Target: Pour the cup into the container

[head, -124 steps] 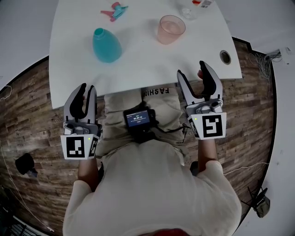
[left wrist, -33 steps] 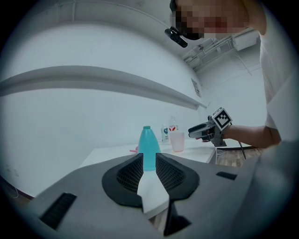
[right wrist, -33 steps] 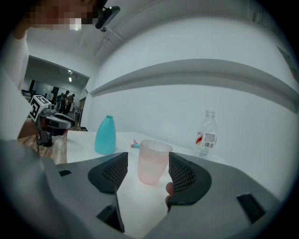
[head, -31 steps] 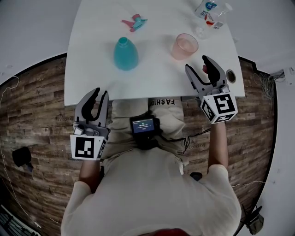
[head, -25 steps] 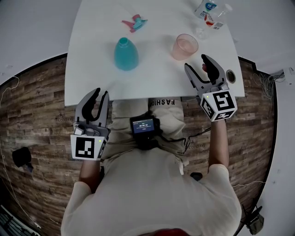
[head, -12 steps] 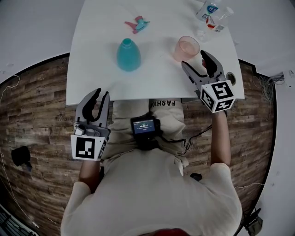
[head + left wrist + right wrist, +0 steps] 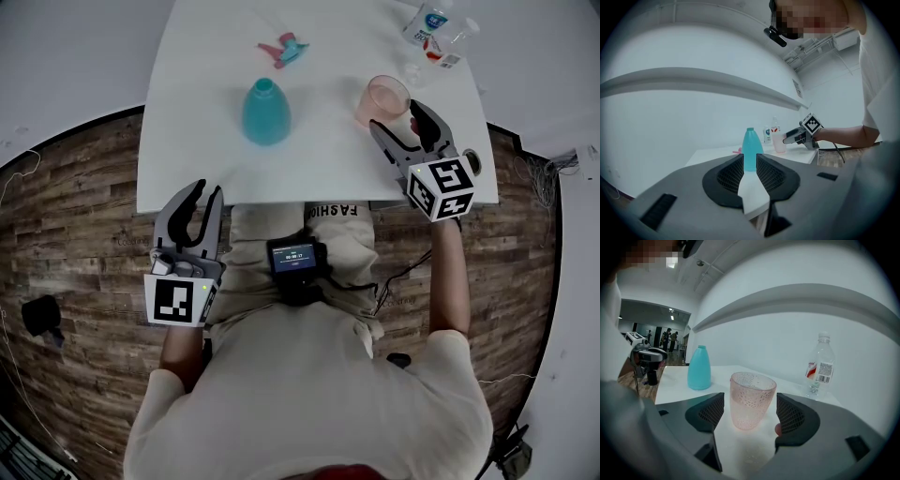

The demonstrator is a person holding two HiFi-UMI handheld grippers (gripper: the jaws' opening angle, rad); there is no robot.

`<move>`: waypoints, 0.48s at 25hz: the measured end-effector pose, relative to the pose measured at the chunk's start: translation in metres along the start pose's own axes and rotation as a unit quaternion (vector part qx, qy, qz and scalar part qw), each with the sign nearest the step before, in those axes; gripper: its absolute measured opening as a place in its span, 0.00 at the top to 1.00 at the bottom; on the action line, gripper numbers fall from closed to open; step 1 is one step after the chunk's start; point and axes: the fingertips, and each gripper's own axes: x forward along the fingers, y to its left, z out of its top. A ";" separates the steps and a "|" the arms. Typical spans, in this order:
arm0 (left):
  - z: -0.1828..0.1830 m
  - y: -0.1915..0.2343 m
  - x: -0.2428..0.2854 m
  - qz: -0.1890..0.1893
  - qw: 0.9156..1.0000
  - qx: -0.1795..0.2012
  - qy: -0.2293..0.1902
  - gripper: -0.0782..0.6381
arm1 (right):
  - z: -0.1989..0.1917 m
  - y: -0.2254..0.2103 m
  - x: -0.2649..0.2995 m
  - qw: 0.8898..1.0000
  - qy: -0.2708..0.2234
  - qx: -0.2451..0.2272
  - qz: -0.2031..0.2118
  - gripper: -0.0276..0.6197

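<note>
The right gripper point(image 7: 397, 118) stands wide open over the near right part of the table point(image 7: 309, 164), angled slightly downward. Its jaws have just been opening, and the cup point(image 7: 752, 399) is between them. Neither jaw touches the cup; a gap shows on each side. The cup is pink, see-through and dimpled, and it stands upright on the table out by the jaw tips.

Ahead and to the left of this gripper stands the teal bottle point(image 7: 699, 368), upright with an open neck, well apart from the cup. Ahead and to the right stands a clear bottle point(image 7: 819, 366) with a label and a cap, near the table's far edge. Beyond the teal bottle, at the far side of the table, lies a small pink-and-teal thing point(image 7: 283, 49).

The left gripper point(image 7: 202, 197) is well off to the left and back, short of the table's near edge and over the wooden floor point(image 7: 66, 225). It points level, with its jaws a narrow gap apart and nothing between them. In the left gripper view, the teal bottle shows far ahead through that gap.
</note>
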 end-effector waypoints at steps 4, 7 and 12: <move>-0.001 0.001 -0.001 0.000 1.000 -0.001 0.000 0.78 | -0.002 0.000 0.005 1.000 0.002 0.001 0.003 0.45; -0.001 0.001 -0.001 0.000 1.000 -0.002 0.001 0.78 | -0.003 0.000 0.009 1.000 0.005 0.004 0.007 0.45; -0.002 0.001 -0.002 -0.001 1.000 -0.002 0.002 0.78 | -0.003 -0.001 0.015 1.000 0.002 0.006 0.017 0.45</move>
